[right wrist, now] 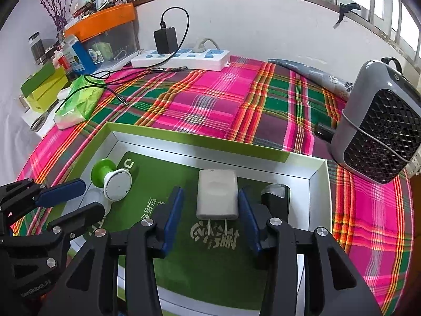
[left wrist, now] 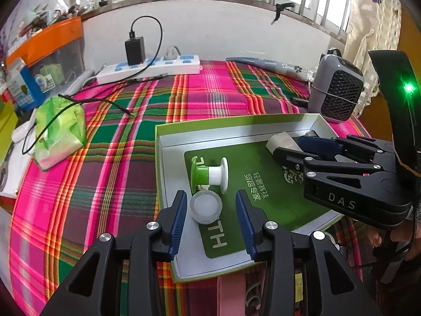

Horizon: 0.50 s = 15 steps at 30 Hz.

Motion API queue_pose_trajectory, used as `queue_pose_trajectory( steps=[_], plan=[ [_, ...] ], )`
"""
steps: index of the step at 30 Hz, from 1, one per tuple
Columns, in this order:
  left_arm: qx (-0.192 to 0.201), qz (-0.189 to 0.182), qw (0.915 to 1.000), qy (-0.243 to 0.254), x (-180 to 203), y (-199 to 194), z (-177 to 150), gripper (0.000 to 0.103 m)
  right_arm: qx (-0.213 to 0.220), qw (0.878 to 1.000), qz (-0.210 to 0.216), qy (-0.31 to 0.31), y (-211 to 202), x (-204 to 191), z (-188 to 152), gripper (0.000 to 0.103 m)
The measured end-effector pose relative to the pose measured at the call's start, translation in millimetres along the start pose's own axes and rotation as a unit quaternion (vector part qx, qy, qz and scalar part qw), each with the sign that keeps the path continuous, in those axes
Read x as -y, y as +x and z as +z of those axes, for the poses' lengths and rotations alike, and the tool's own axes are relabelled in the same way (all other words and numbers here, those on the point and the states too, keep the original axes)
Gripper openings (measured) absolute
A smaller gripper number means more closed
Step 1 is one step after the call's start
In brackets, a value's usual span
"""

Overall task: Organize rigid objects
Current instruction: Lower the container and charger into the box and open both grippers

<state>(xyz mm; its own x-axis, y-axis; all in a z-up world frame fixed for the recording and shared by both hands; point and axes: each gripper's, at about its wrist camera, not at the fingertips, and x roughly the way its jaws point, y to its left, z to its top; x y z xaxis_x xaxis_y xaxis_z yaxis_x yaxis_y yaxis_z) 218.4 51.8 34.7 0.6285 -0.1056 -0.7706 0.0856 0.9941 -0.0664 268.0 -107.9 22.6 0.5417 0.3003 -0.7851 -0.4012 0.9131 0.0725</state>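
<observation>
A translucent white cap (left wrist: 206,208) lay on the floor of an open green-rimmed box (left wrist: 236,120), at the near left end of the green card (left wrist: 263,184) lining it. It sat between the blue pads of the left gripper (left wrist: 211,218), closer to the left pad, with a clear gap to the right one; the jaws stood wide and gripped nothing. Just beyond the cap lay a green and white spool-shaped piece (left wrist: 209,175) on its side.

Toward the right end of the box, a white plug adapter (right wrist: 217,194) lay flat on the card, its two prongs pointing toward the near side. The right gripper (right wrist: 210,216) straddled it with jaws wide: the right pad was at or just beside the adapter's right edge, the left pad stood apart from it. A dark object with a clear top (right wrist: 275,192) stood just right of the adapter, in the box's corner.

Both grippers reached into the box from its near side, the right one angled in from the right in the left wrist view.

The box rested on a pink and green plaid cloth (right wrist: 223,100). A grey fan heater (right wrist: 379,131) stood at far right, a white power strip (right wrist: 181,58) along the far wall, and a green tissue pack (left wrist: 61,129) to the left.
</observation>
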Motion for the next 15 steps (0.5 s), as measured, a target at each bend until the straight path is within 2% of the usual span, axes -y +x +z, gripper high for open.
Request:
queue_pose_trajectory(
  steps=[15],
  plan=[
    [0.022, 0.001, 0.9998, -0.001, 2, -33, -14, 0.038, 0.023, 1.000, 0.001, 0.012, -32, -8, -13, 0.045]
  ],
)
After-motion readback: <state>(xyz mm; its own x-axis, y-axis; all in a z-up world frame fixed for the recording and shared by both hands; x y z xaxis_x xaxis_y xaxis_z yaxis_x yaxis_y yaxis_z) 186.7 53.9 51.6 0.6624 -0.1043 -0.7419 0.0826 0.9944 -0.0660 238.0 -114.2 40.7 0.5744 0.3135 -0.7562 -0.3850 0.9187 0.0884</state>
